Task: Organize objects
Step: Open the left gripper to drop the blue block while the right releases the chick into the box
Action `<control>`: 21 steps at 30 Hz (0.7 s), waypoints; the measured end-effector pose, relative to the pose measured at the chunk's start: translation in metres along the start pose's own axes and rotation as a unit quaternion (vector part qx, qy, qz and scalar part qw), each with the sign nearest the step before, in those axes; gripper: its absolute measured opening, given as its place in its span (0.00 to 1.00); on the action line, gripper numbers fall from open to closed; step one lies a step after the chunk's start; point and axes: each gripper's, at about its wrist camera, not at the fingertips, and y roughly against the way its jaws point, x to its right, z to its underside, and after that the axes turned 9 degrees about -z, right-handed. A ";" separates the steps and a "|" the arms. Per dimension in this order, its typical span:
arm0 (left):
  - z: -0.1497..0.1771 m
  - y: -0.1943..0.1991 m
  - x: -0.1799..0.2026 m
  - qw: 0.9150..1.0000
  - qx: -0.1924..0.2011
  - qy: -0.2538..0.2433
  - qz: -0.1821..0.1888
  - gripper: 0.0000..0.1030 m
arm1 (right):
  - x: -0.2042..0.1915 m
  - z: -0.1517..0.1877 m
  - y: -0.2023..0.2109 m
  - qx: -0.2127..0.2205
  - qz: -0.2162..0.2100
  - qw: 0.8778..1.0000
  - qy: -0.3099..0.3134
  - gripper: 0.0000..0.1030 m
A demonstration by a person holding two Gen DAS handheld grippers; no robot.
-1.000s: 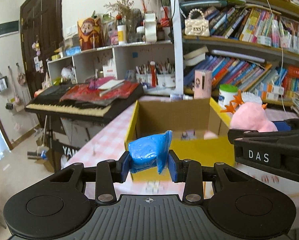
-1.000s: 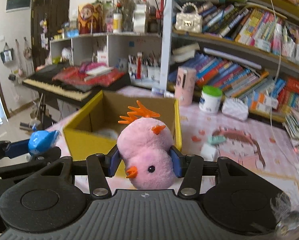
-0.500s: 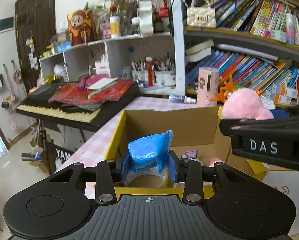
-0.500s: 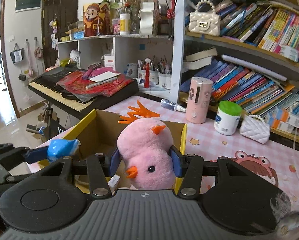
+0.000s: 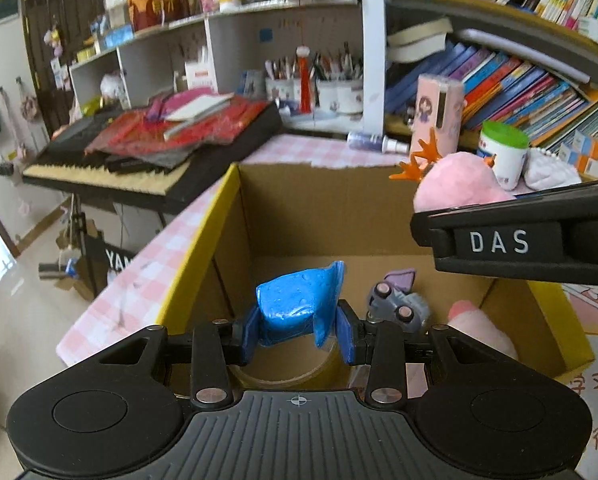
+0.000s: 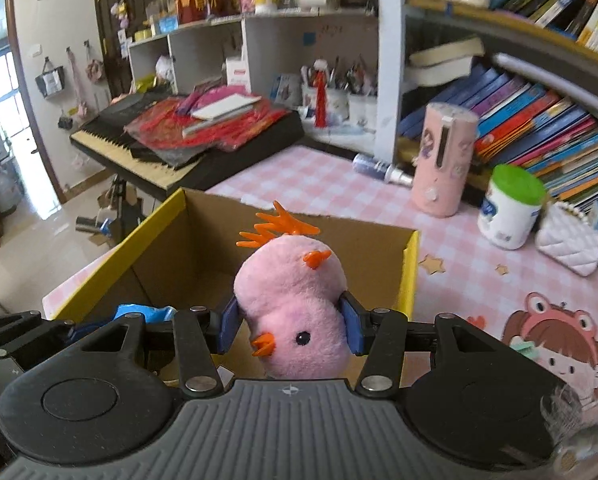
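Note:
My left gripper (image 5: 297, 330) is shut on a blue lump in a plastic wrap (image 5: 295, 300) and holds it above the open yellow cardboard box (image 5: 203, 256). My right gripper (image 6: 291, 328) is shut on a pink plush chick (image 6: 291, 296) with an orange crest, over the same box (image 6: 111, 264). The chick (image 5: 455, 186) and the right gripper also show at the right of the left wrist view. Inside the box lie a tape roll (image 5: 283, 372), a small grey toy car (image 5: 399, 308) and a pink plush piece (image 5: 479, 328).
The box stands on a pink checked table (image 6: 319, 176). Behind it are a pink canister (image 6: 443, 160), a white jar with a green lid (image 6: 511, 208), a white quilted purse (image 6: 567, 240) and a small bottle (image 6: 379, 170). A keyboard piano (image 5: 151, 160) stands left; bookshelves stand behind.
Both grippers have moved forward and now hang over the box opening, with their toys still held. The box's contents have come into view.

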 end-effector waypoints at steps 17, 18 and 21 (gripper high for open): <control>0.003 -0.015 0.013 0.999 -0.031 -0.009 -0.002 0.59 | 0.008 -0.015 -0.057 -0.076 -0.041 0.996 0.007 0.47; 0.003 -0.014 0.014 1.000 -0.030 -0.008 -0.001 0.60 | 0.008 -0.016 -0.060 -0.082 -0.043 0.996 0.009 0.47; 0.002 -0.014 0.013 1.000 -0.030 -0.004 -0.002 0.62 | 0.006 -0.018 -0.070 -0.095 -0.046 0.994 0.016 0.47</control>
